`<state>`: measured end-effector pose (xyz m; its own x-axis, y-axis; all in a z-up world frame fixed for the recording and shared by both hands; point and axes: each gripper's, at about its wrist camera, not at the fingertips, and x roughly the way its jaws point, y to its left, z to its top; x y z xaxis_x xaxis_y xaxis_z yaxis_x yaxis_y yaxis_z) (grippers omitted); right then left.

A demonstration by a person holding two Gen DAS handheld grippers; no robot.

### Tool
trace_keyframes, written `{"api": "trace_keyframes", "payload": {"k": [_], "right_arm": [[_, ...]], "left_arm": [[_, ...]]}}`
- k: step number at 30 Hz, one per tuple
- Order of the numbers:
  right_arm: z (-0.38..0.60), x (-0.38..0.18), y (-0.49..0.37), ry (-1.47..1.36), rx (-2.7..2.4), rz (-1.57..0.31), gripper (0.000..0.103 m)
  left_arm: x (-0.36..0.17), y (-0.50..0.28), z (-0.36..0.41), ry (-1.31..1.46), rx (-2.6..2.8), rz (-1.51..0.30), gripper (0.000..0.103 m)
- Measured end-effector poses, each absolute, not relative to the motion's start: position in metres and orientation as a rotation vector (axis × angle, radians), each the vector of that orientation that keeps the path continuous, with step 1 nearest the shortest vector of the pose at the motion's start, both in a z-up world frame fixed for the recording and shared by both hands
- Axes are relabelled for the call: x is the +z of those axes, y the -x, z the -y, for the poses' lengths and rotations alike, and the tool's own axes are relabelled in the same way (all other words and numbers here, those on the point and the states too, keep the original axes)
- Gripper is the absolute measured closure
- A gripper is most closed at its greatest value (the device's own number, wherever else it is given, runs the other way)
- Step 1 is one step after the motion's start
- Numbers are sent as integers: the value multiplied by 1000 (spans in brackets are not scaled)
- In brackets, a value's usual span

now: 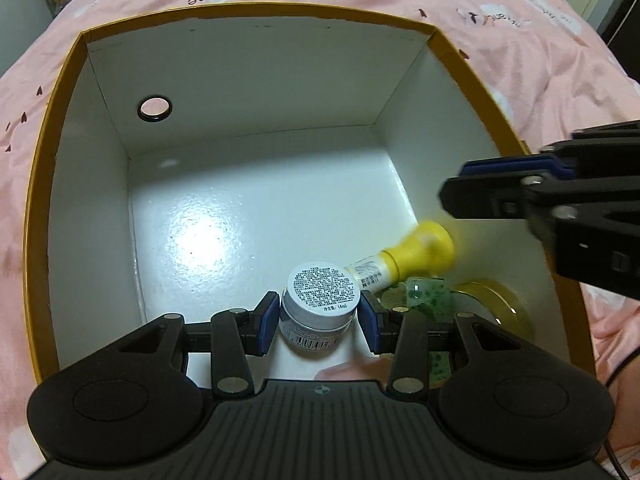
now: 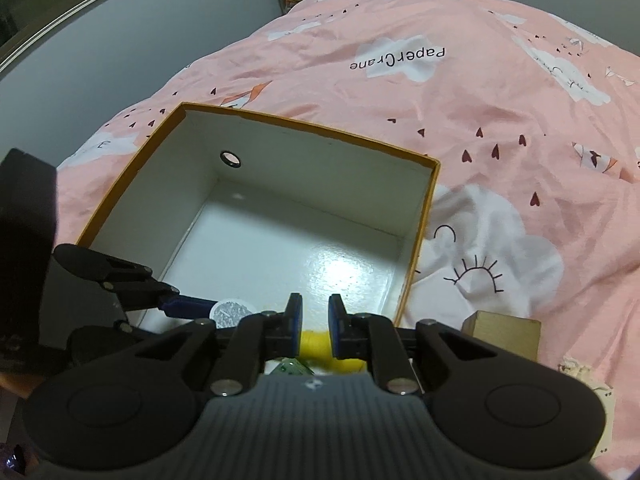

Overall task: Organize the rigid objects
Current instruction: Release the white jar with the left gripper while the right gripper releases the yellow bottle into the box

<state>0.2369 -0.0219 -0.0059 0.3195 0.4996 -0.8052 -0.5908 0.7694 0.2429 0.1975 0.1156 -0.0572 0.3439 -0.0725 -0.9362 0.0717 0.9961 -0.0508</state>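
1. Reading "PaperCrane", upside down, on the pink bedspread (image 2: 520,92) beyond the box (image 1: 256,10); fine print and a barcode on the small jar (image 1: 318,308), too small to make out.
2. Left tool (image 1: 318,320): part open, blue pads against the jar's sides, low in the box's near right corner.
3. Right tool (image 2: 314,330): narrow gap, nothing clearly gripped; blurred yellow-capped tube (image 1: 416,252) lying below, beside the jar.
4. Far and left of the box floor bare; wooden block (image 2: 502,332) outside on the bed.

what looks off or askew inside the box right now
The yellow-capped tube lies tilted and motion-blurred in the box, leaning over the upside-down small jar between the left gripper pads. Nothing looks spilled or damaged.
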Motion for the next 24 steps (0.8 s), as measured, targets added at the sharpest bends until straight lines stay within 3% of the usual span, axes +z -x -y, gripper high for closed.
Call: {"api": "trace_keyframes", "payload": {"k": [16,24], "right_arm": [[30,-5,-231,106,708,-997,90],[35,-6,-230,98,701,-994,86]], "left_arm": [[-64,-206,-114,14,-120,-1313,55],[-51,-203,-117,49,-118,-1269,45]]}}
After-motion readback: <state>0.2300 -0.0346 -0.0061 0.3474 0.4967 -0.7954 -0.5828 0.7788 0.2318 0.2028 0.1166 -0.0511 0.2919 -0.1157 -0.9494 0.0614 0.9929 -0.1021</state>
